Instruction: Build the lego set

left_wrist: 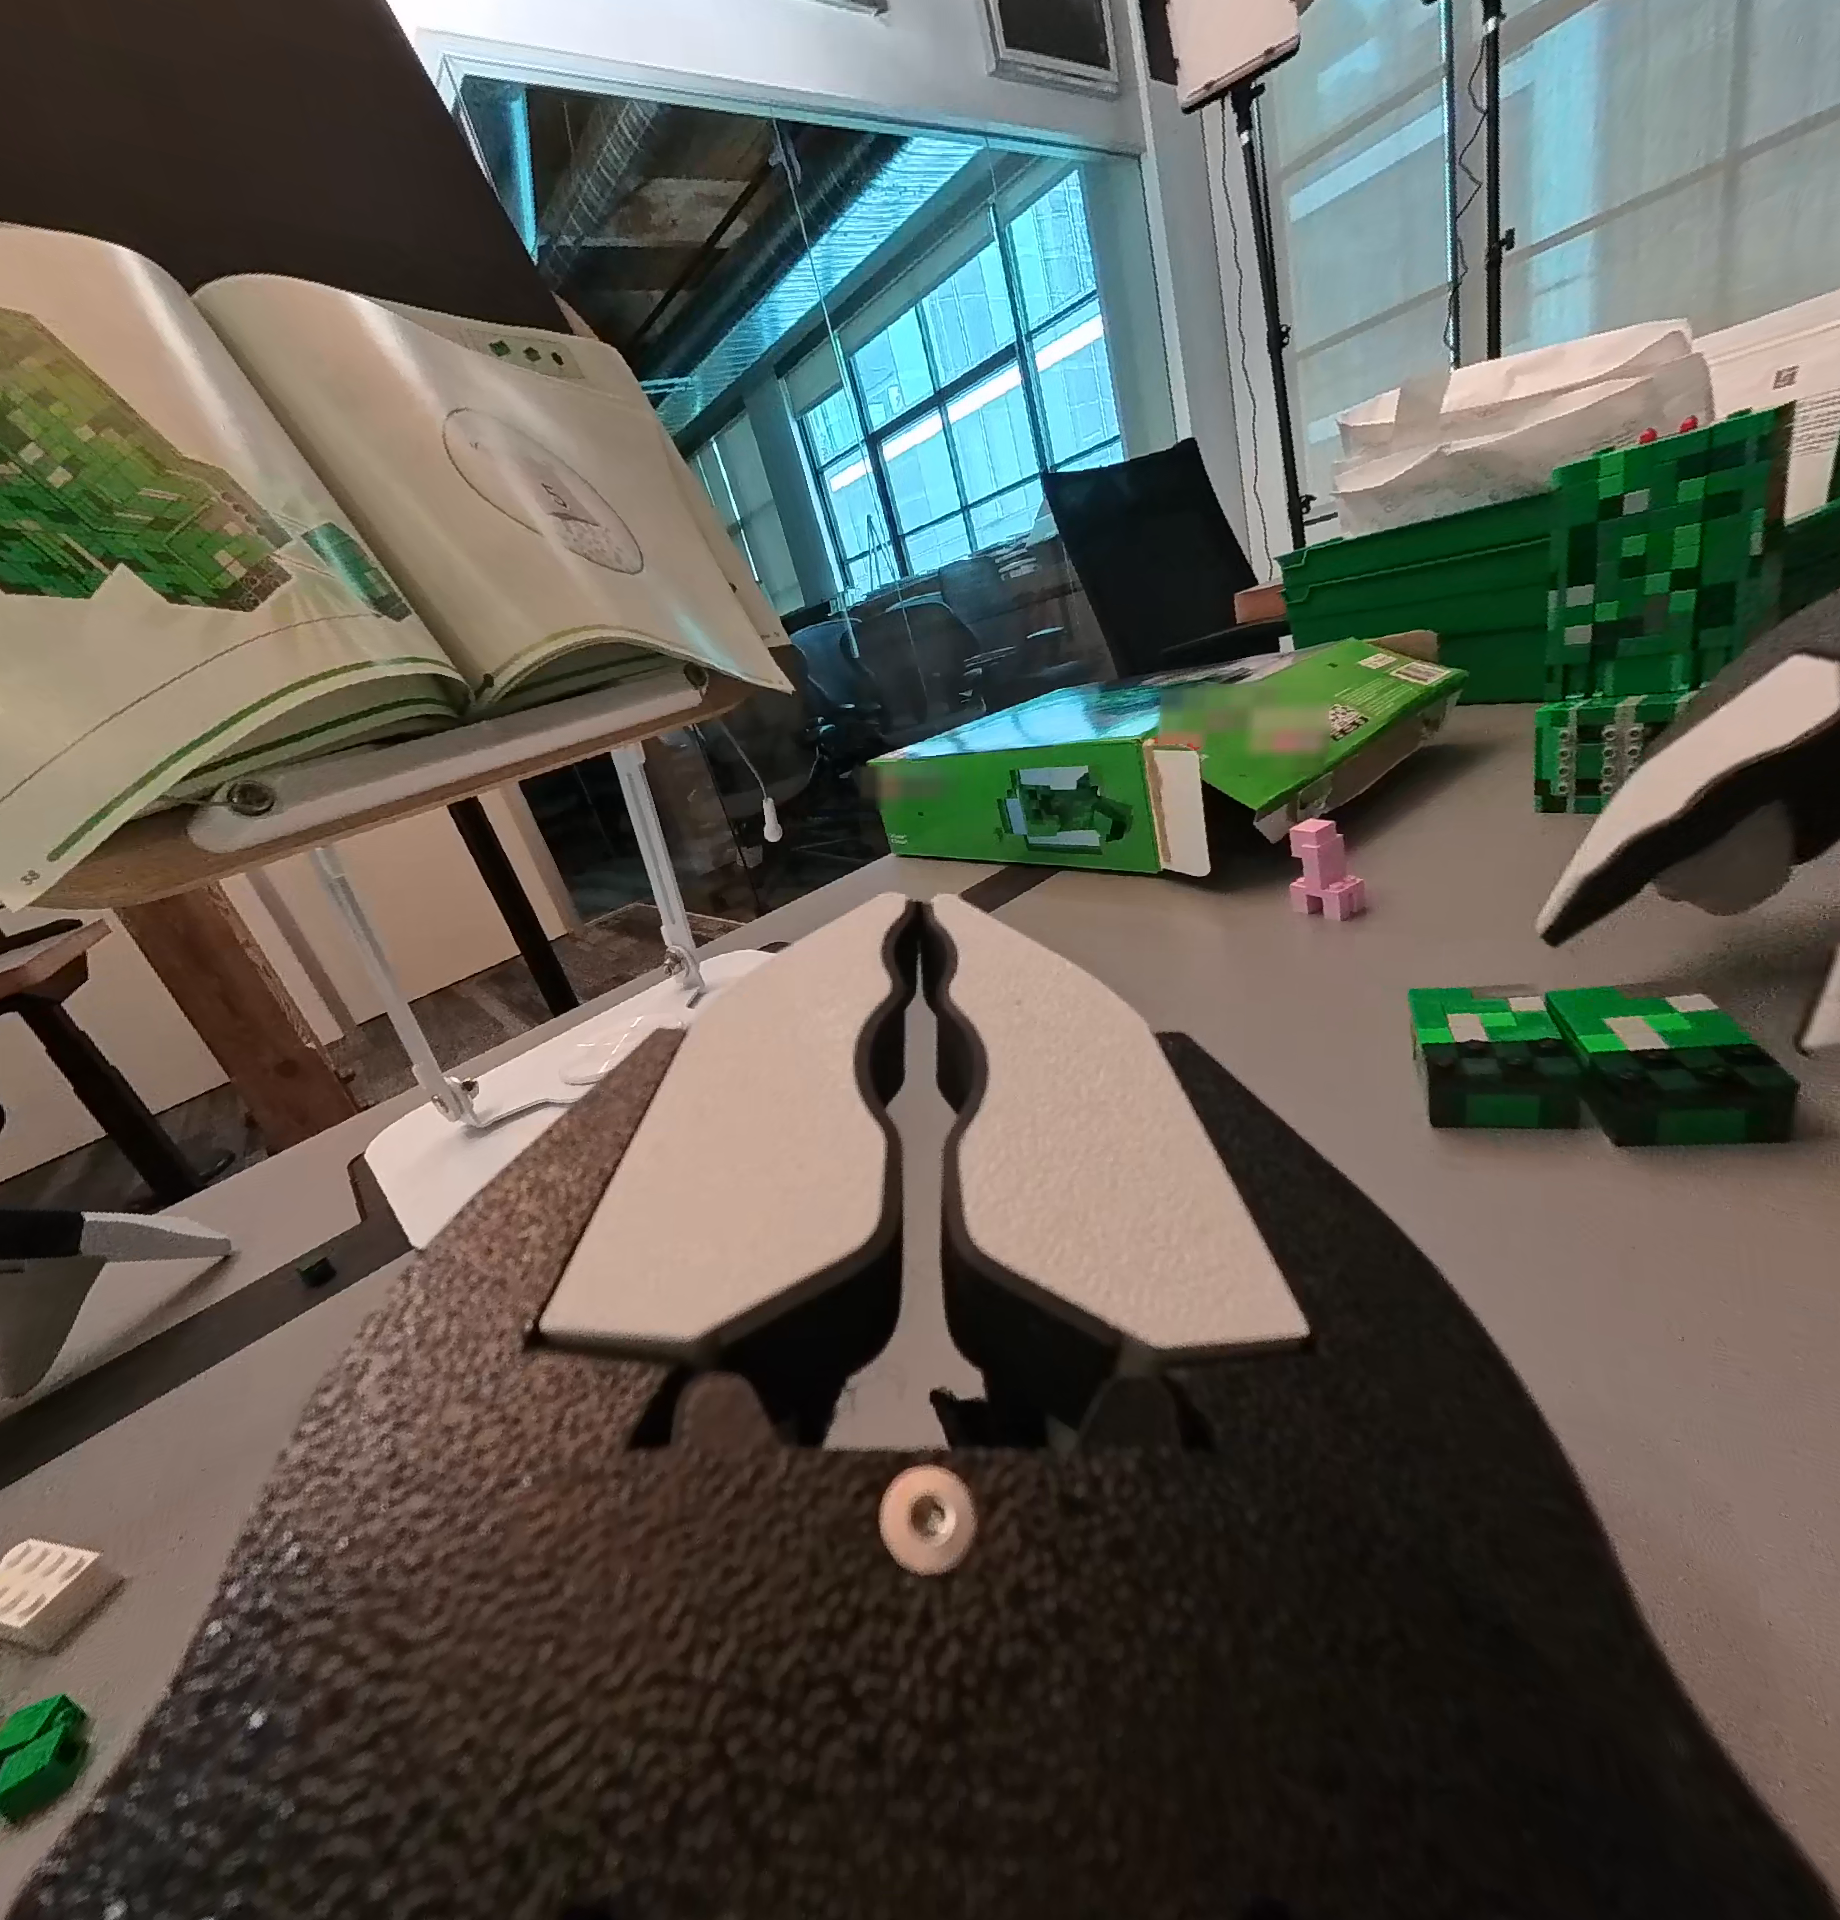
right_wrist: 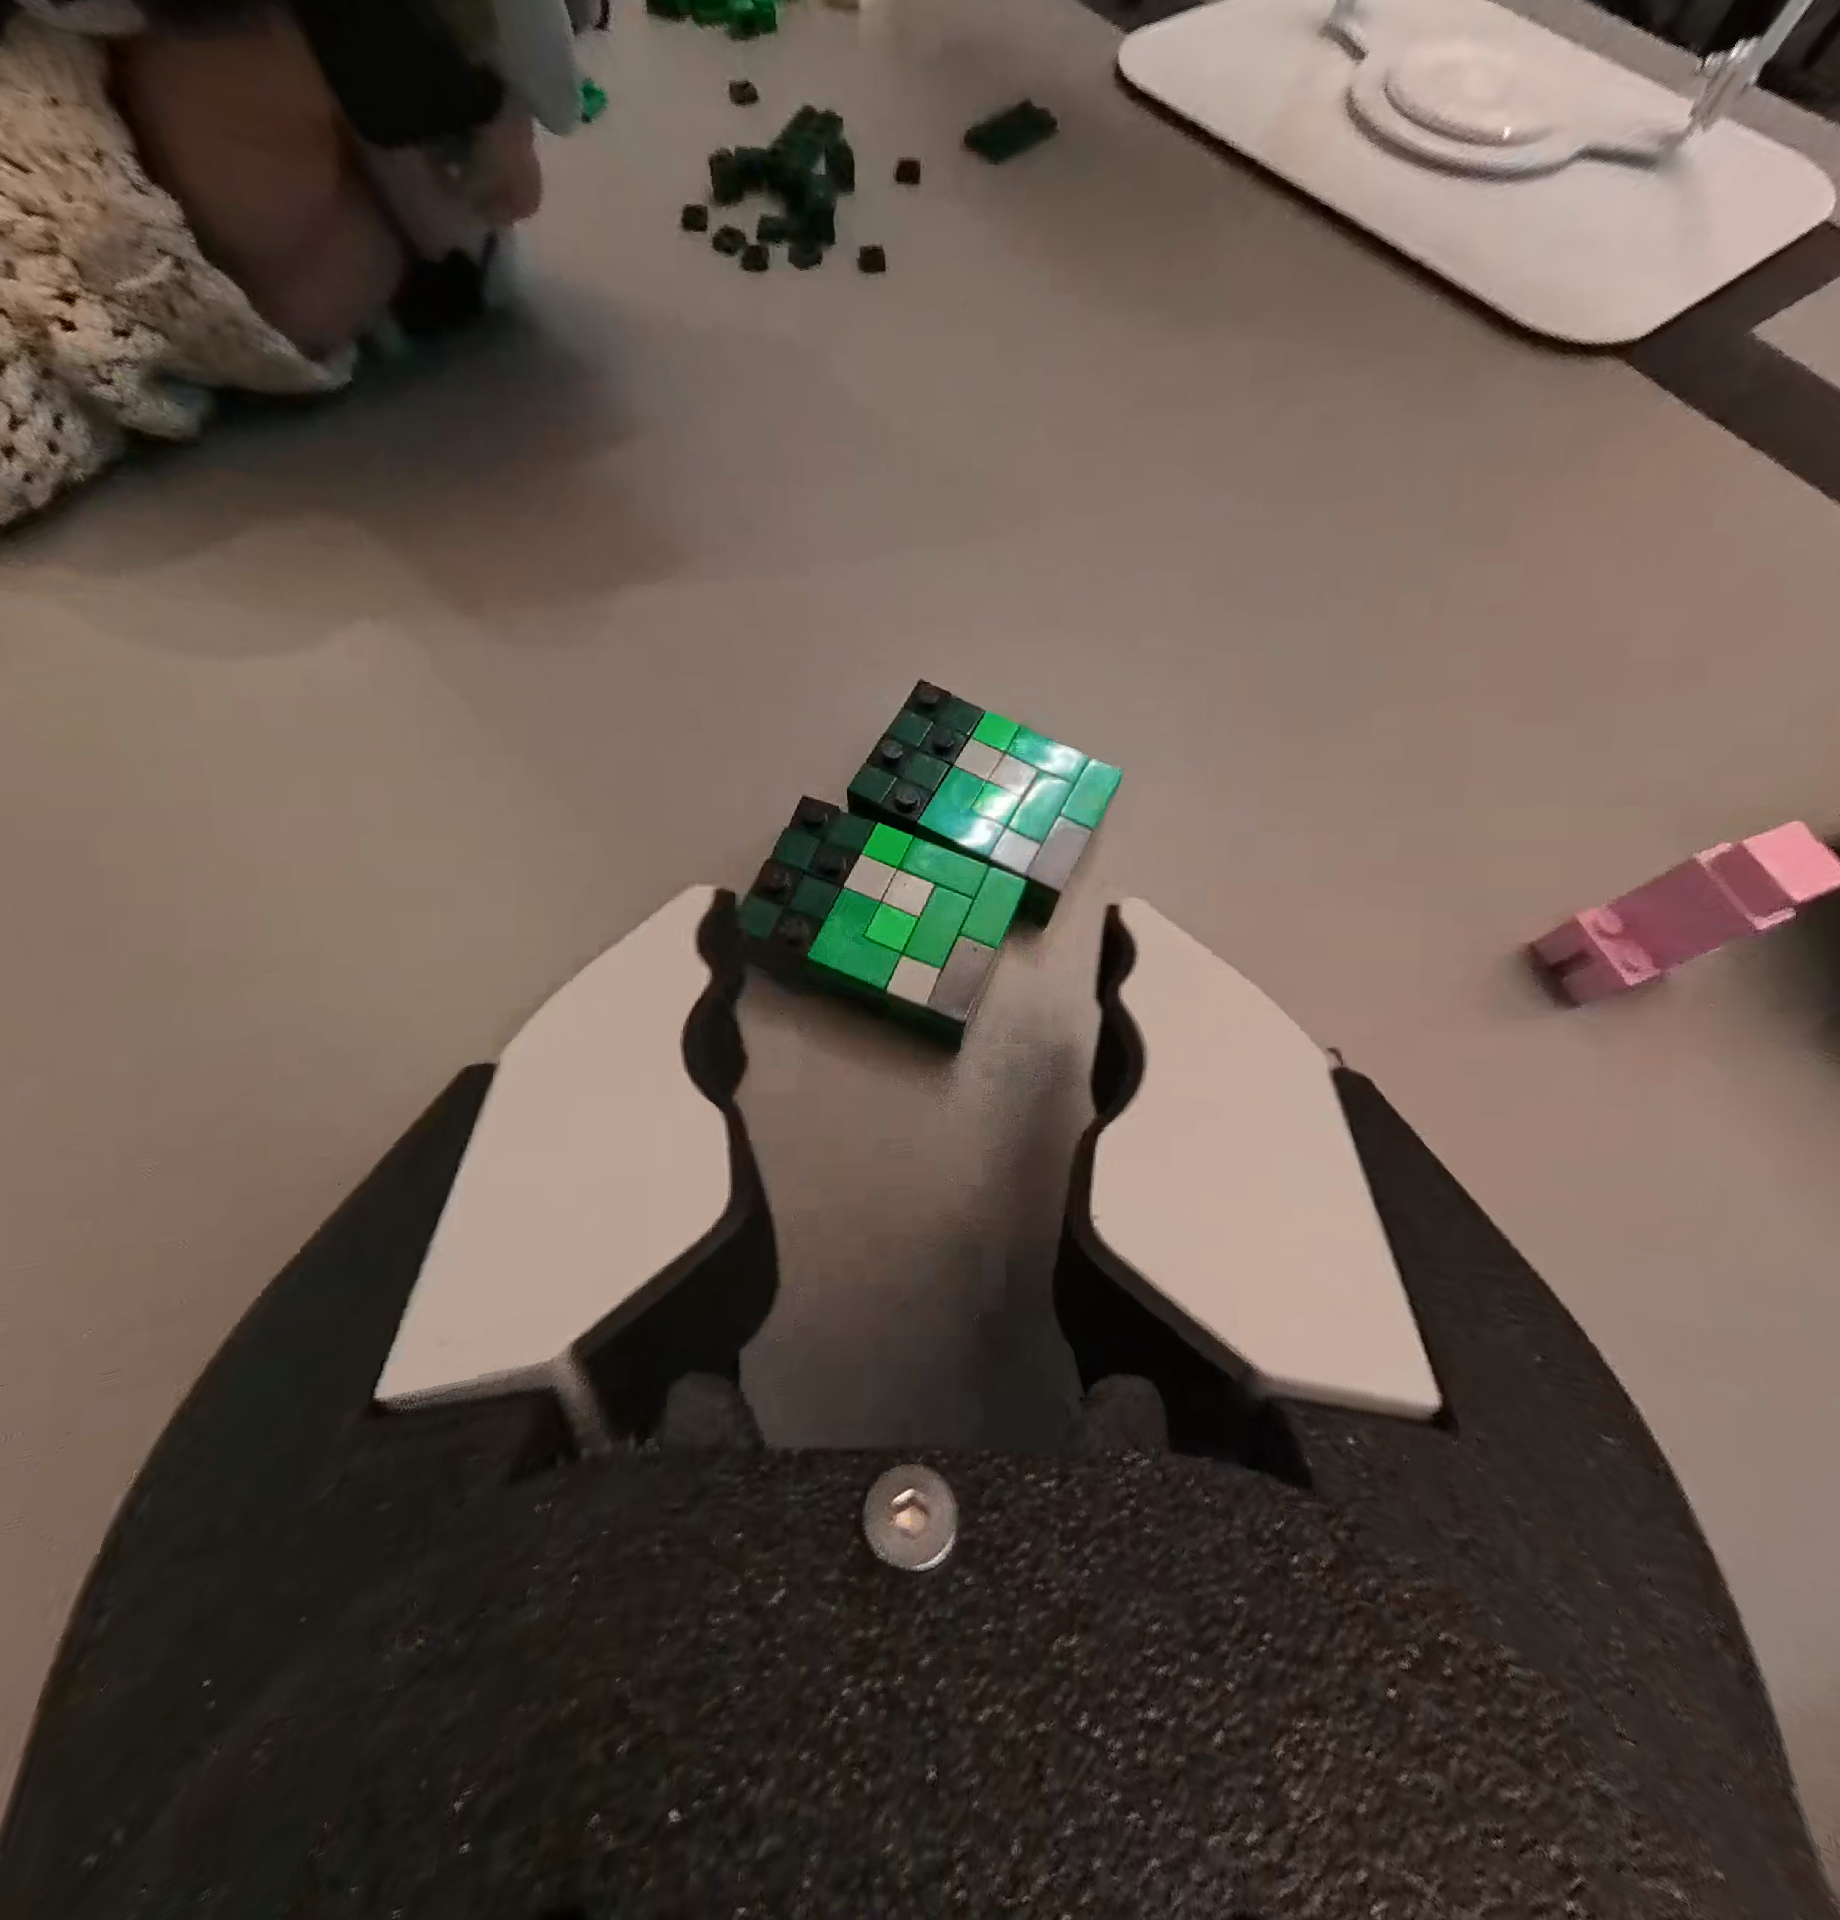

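Green-and-grey tiled lego blocks [right_wrist: 937, 862] side by side, right gripper [right_wrist: 908, 914] wide open, left gripper [left_wrist: 922, 914] closed empty

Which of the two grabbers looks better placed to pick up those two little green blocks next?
Probably the right gripper: its jaws are open and the nearer green block lies just at its fingertips. The left gripper is shut, and the blocks sit off to its right.

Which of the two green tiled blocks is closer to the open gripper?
The block lying partly between the right gripper's fingertips. The other block touches its far side, farther from the gripper.
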A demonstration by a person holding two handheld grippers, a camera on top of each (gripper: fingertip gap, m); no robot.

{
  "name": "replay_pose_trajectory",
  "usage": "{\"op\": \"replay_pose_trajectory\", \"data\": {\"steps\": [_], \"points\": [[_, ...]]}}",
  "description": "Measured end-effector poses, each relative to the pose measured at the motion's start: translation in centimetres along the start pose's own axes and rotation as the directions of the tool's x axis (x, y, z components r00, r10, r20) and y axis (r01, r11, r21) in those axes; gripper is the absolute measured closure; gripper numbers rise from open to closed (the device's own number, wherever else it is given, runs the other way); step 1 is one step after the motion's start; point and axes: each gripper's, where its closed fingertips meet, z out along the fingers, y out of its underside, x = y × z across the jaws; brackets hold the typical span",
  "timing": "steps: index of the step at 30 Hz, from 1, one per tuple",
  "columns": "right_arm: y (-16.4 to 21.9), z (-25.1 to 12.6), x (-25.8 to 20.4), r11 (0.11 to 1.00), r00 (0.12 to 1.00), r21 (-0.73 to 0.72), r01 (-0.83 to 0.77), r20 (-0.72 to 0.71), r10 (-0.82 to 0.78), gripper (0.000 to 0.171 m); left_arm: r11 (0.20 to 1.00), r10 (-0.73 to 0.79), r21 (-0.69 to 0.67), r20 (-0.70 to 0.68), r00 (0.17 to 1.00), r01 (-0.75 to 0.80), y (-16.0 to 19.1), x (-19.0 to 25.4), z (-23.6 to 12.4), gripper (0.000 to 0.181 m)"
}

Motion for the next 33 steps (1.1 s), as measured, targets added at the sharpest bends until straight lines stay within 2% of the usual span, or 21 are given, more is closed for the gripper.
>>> {"op": "replay_pose_trajectory", "data": {"steps": [4, 8, 10, 13, 16, 18, 21, 25, 28, 31, 33], "points": [[0.6, 0.6, -0.9, 0.997, 0.999, -0.065, -0.037, 0.018, 0.038, 0.104, 1.000, 0.005, -0.002, -0.003, 1.000, -0.005, 0.0, 0.1, 0.0, 0.181], [1.7, 1.2, -0.2, 0.985, 0.997, -0.169, -0.038, -0.077, 0.025, 0.109, 1.000, 0.006, -0.001, -0.005, 1.000, -0.006, 0.1, 0.1, 0.1, 0.181], [1.7, 1.3, 0.0, 0.982, 0.993, -0.175, -0.067, -0.106, 0.048, 0.111, 1.000, 0.006, -0.001, -0.005, 1.000, -0.006, 0.1, 0.1, 0.1, 0.181], [1.8, 1.5, -0.3, 0.977, 0.992, -0.196, -0.082, -0.112, 0.061, 0.106, 1.000, 0.007, -0.002, -0.006, 1.000, -0.007, 0.1, 0.1, 0.1, 0.181], [1.6, 1.6, -0.3, 0.976, 0.991, -0.203, -0.073, -0.127, 0.048, 0.116, 1.000, 0.011, -0.002, -0.008, 1.000, -0.011, 0.1, 0.2, 0.1, 0.181], [1.5, 1.4, 0.1, 0.978, 0.988, -0.202, -0.049, -0.155, 0.018, 0.116, 1.000, 0.013, -0.003, -0.009, 1.000, -0.013, 0.1, 0.2, 0.1, 0.181], [0.3, 0.9, 0.6, 0.989, 0.978, -0.146, 0.027, -0.199, -0.056, 0.116, 1.000, 0.020, -0.003, -0.009, 1.000, -0.020, 0.1, 0.3, 0.1, 0.181], [-2.5, 0.2, 0.8, 0.971, 0.921, -0.043, 0.234, -0.310, -0.236, 0.116, 1.000, 0.006, 0.018, -0.048, 0.999, -0.006, -0.4, 1.7, 0.2, 0.177], [-3.8, 0.3, -0.1, 0.904, 0.834, -0.038, 0.426, -0.371, -0.408, 0.116, 0.999, -0.006, 0.040, -0.109, 0.994, 0.010, -1.1, 3.7, 0.3, 0.171], [-5.0, 0.6, -1.5, 0.794, 0.706, -0.055, 0.606, -0.422, -0.568, 0.116, 0.997, -0.039, 0.053, -0.260, 0.965, 0.055, -1.8, 7.1, 0.2, 0.156], [-5.8, 0.4, -2.1, 0.716, 0.607, -0.073, 0.694, -0.475, -0.637, 0.116, 0.998, -0.011, 0.052, -0.352, 0.936, 0.032, -1.9, 9.3, 0.0, 0.152]]}}
